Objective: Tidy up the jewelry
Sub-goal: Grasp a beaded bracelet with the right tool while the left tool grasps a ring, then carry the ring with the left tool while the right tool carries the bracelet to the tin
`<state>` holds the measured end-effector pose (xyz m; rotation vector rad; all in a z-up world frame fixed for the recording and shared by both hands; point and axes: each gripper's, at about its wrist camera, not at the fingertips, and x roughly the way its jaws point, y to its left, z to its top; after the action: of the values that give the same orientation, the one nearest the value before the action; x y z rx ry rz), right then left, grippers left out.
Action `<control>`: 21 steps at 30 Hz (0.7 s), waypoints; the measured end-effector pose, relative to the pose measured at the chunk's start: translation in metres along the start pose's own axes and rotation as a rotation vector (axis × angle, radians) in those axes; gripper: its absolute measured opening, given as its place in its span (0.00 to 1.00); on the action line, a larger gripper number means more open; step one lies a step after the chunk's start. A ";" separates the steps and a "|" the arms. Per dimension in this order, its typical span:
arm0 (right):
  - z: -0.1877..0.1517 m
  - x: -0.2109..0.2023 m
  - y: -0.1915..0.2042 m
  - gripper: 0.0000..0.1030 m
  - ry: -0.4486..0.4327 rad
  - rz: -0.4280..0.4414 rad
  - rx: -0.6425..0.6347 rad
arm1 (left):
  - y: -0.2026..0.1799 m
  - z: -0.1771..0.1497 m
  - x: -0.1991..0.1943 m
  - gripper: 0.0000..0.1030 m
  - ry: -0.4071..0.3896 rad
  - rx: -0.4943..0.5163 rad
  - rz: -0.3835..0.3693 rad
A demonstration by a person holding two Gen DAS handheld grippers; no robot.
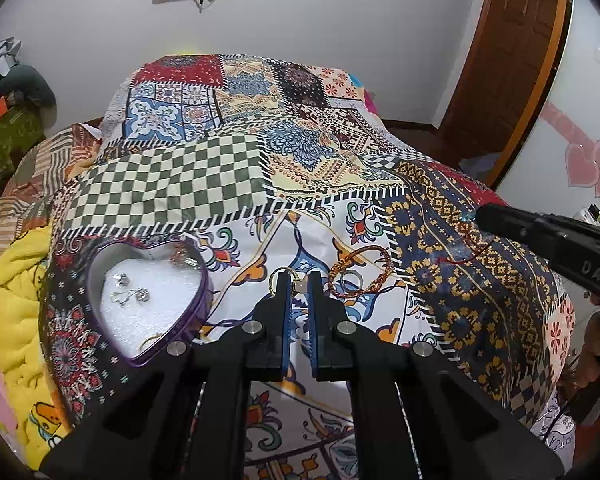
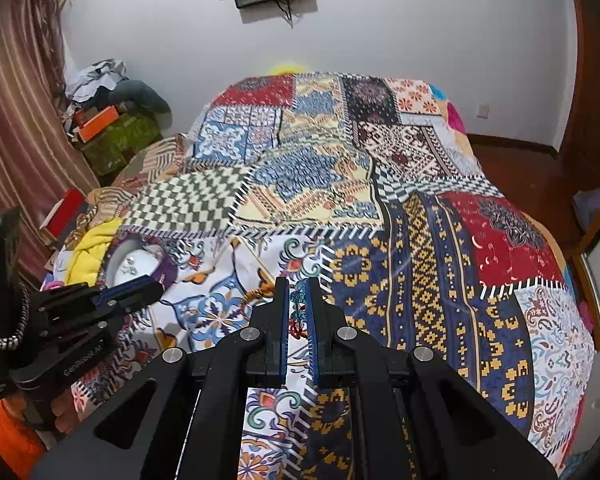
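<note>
Here, beaded bracelet [image 2: 299, 307] hanging lengthwise downward.

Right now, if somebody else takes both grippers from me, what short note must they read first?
Left gripper: shut on a gold ring.
Right gripper: shut on a blue bead string with red thread.
Heart tin, at the left on the bedspread: already holds some silver pieces.
Left to do: put both held pieces in the tin, then the braided bracelet and the silver ring inside its loop.

The small pieces in the heart-shaped tin [image 1: 148, 300] are too tiny to identify
</note>
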<state>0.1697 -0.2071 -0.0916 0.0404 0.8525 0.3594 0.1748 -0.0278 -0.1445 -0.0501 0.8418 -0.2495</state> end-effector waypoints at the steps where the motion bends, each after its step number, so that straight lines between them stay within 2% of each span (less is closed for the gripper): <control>1: 0.000 -0.001 0.002 0.07 -0.005 0.001 -0.002 | 0.001 -0.001 -0.003 0.06 -0.002 -0.001 0.003; 12: 0.002 0.003 0.010 0.07 -0.009 0.026 -0.006 | 0.021 -0.015 -0.028 0.06 -0.021 -0.030 0.045; 21: 0.019 0.002 0.041 0.07 -0.045 0.083 -0.060 | 0.047 -0.013 -0.053 0.06 -0.075 -0.063 0.105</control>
<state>0.1731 -0.1658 -0.0727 0.0286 0.7969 0.4604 0.1407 0.0310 -0.1213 -0.0732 0.7752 -0.1214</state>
